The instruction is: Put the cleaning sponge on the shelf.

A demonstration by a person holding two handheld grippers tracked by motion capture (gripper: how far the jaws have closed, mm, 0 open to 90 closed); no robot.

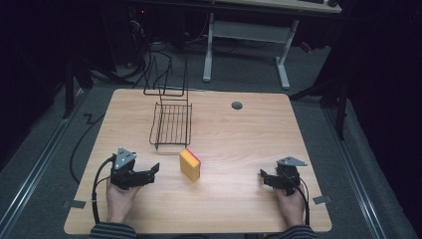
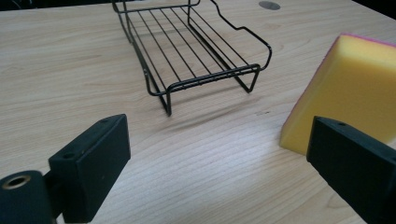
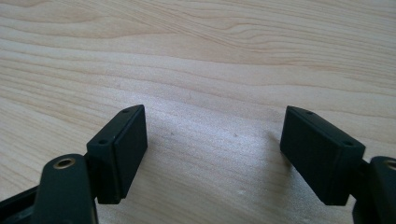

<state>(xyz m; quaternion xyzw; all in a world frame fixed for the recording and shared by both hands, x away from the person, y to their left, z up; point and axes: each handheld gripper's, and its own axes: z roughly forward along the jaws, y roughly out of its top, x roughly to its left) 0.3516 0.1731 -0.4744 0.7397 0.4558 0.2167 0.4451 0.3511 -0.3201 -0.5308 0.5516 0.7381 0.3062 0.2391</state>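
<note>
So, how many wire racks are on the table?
2. One flat wire rack lies near the table's middle, just behind the yellow sponge. One taller wire rack stands at the far edge behind it.

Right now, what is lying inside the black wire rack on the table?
Nothing lies inside the wire rack; the wooden table shows through its bars. The yellow sponge stands outside it, near its front edge. No part of its floor is covered.

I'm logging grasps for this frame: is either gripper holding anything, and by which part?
Nothing is held. The left gripper is open, short of the sponge; the right gripper is open over bare table.
</note>
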